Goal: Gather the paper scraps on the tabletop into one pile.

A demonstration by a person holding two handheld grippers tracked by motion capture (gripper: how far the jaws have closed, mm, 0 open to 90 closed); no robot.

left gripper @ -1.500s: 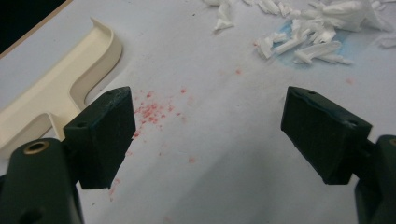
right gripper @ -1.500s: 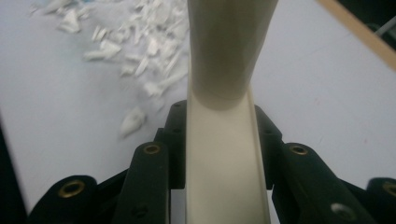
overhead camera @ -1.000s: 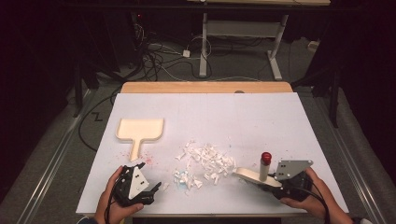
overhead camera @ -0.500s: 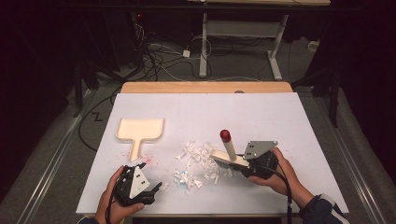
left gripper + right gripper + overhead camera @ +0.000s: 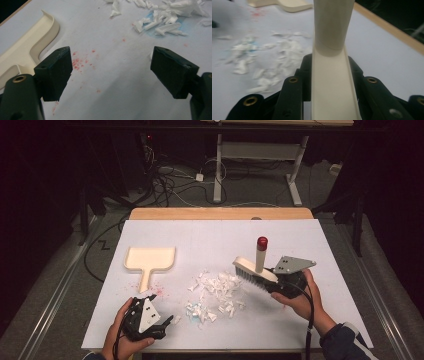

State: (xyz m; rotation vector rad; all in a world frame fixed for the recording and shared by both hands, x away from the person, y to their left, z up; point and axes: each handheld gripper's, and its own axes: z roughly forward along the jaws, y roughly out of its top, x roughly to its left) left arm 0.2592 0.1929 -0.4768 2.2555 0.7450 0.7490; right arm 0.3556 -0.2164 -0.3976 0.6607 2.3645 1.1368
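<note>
Cream brush (image 5: 254,270), bristles half-hidden, clamped in right gripper (image 5: 280,282); left gripper (image 5: 165,325) fingers gape.

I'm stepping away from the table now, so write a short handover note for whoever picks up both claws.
Right claw: shut on the brush, bristles at the right edge of the paper scraps.
Left claw: open, holding nothing, low at the table's near-left.
Dustpan: flat on the white table, left of the scraps, untouched.
Done: brush picked up and brought to the pile.
Left: probably hold the dustpan and sweep the scraps into it.
</note>
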